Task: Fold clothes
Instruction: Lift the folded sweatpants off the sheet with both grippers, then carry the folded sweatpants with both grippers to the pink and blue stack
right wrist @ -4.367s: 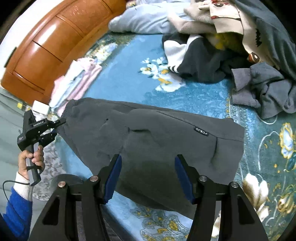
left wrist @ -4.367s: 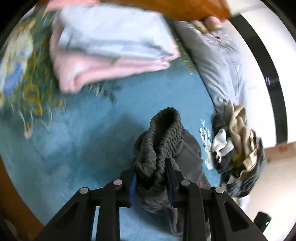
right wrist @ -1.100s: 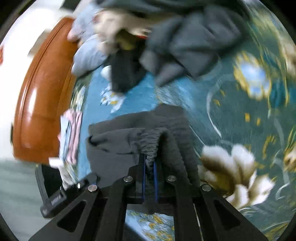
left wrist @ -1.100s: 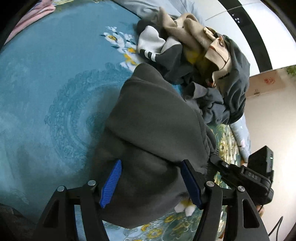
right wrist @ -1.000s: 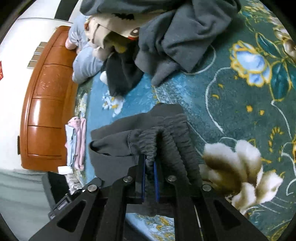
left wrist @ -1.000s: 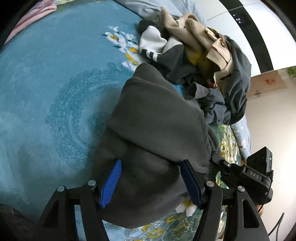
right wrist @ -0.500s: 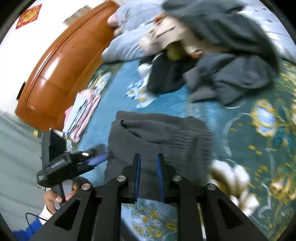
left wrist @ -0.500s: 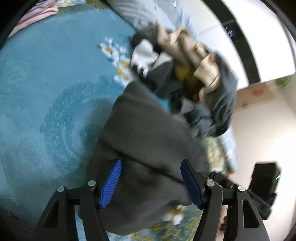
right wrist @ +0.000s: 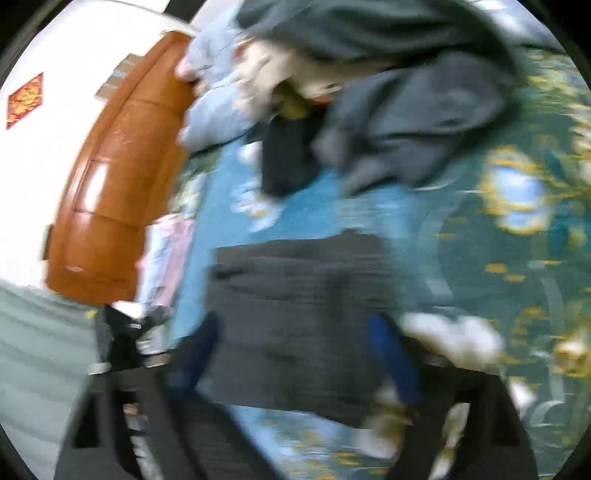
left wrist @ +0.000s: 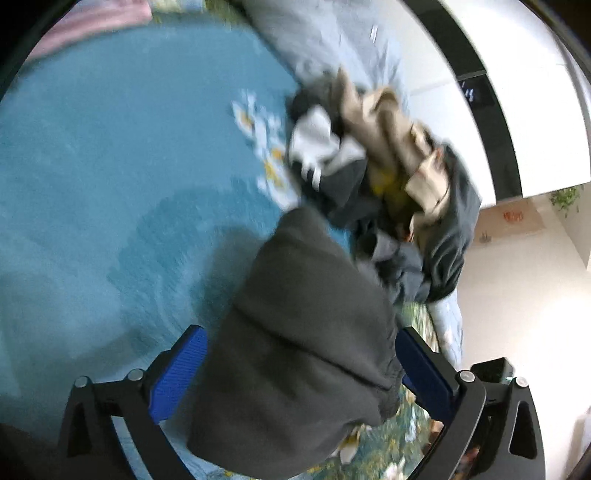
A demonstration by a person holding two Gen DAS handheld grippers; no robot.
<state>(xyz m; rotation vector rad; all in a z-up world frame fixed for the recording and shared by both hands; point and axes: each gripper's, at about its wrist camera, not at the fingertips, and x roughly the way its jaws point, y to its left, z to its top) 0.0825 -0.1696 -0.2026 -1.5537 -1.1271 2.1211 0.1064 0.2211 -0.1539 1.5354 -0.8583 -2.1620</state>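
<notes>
in the left wrist view, a strip of pink fabric (left wrist: 88,27) shows at the upper left edge, blurred. below it the blue bedspread (left wrist: 92,166) fills the left half of the frame. at the bottom, the left gripper (left wrist: 301,373) has its jaws spread wide, blue pads on either side, holding nothing; the folded dark grey garment (left wrist: 306,332) lies on the bedspread between and ahead of them, in the lower centre. to the upper right of it sits a pile of unfolded clothes (left wrist: 388,166), beige, white, yellow and dark grey, touching the garment's far end. a white wall with a black band (left wrist: 480,85) takes the right edge.

in the right wrist view, heavily blurred, an orange-brown wooden headboard (right wrist: 118,184) curves along the left. just right of it a pink and pale folded stack (right wrist: 166,251) lies on the bedspread (right wrist: 221,206). the right gripper (right wrist: 295,354) sits at the bottom centre, jaws parted wide around the near edge of the dark grey garment (right wrist: 295,295), gripping nothing. the pile (right wrist: 388,92) fills the upper centre and right, and the floral part of the cover (right wrist: 517,221) lies at the right.
</notes>
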